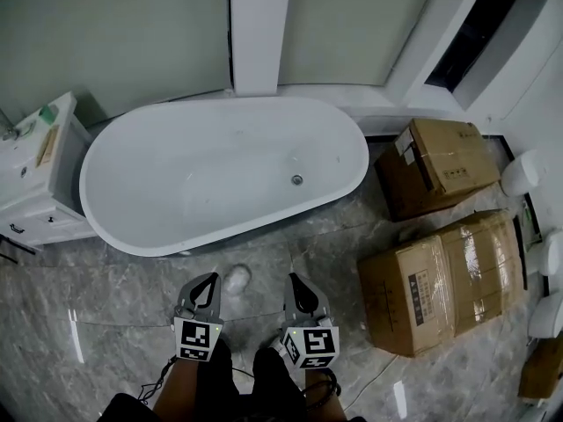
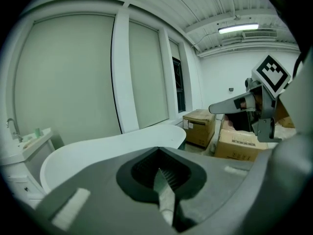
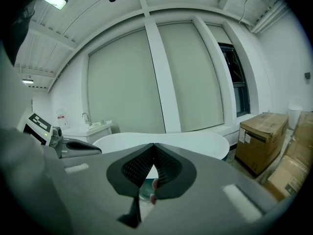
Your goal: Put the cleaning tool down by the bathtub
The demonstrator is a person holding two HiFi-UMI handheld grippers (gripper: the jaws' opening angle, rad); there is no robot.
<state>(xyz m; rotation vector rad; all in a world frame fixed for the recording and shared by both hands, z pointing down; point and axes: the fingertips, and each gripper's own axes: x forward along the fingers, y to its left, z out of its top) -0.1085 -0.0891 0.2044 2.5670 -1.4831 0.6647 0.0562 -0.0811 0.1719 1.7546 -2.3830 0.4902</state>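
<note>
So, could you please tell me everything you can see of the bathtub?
The bathtub is a white, glossy, oval freestanding tub, upright and empty, with a round metal drain near its right end. It stands on the grey marbled floor along the window wall, between a white vanity on the left and cardboard boxes on the right.

The bathtub [image 1: 220, 174] was finished in plain white. The floor [image 1: 106, 301] was patterned as grey marble, crossed by pale veins. The cardboard boxes [image 1: 440, 161] were coloured brown and marked with white labels. The left tongs [image 1: 209, 280] and the right tongs [image 1: 294, 281] were finished in grey and lined with black ribbed pads [image 2: 143, 168]. Each marker cube [image 1: 197, 338] was printed with black-and-white squares. The vanity [image 1: 35, 192] was finished in white, and the wall panels [image 1: 114, 33] in pale grey-green.
</note>
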